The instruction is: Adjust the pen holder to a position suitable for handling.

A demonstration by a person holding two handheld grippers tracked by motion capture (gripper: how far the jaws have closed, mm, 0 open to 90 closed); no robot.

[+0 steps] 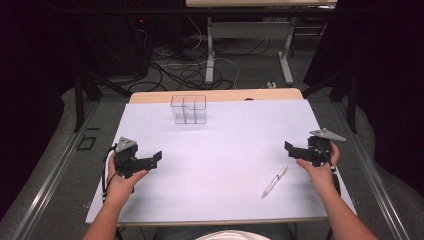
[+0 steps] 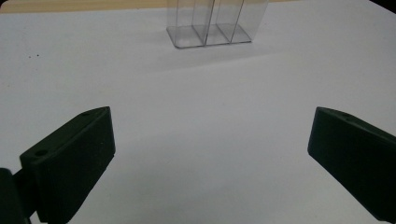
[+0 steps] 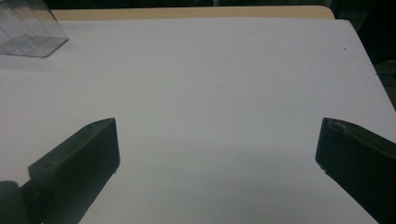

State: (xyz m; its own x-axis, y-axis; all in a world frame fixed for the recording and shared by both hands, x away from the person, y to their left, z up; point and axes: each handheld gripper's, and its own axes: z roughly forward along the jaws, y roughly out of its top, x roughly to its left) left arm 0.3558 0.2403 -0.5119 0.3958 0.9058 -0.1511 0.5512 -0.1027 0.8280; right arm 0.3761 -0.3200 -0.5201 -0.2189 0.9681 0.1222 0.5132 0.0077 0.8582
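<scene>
Clear box (image 2: 210,28) cut off at top. Pen (image 1: 274,181) small, no writing readable. Left gripper (image 1: 156,159), right gripper (image 1: 289,147): jaws released, empty.

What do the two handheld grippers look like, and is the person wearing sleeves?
Both the left gripper and right gripper are black with blocky jaws, each topped by a grey three-cornered plate and trailing a black cable. The forearms are bare, no sleeves.
</scene>
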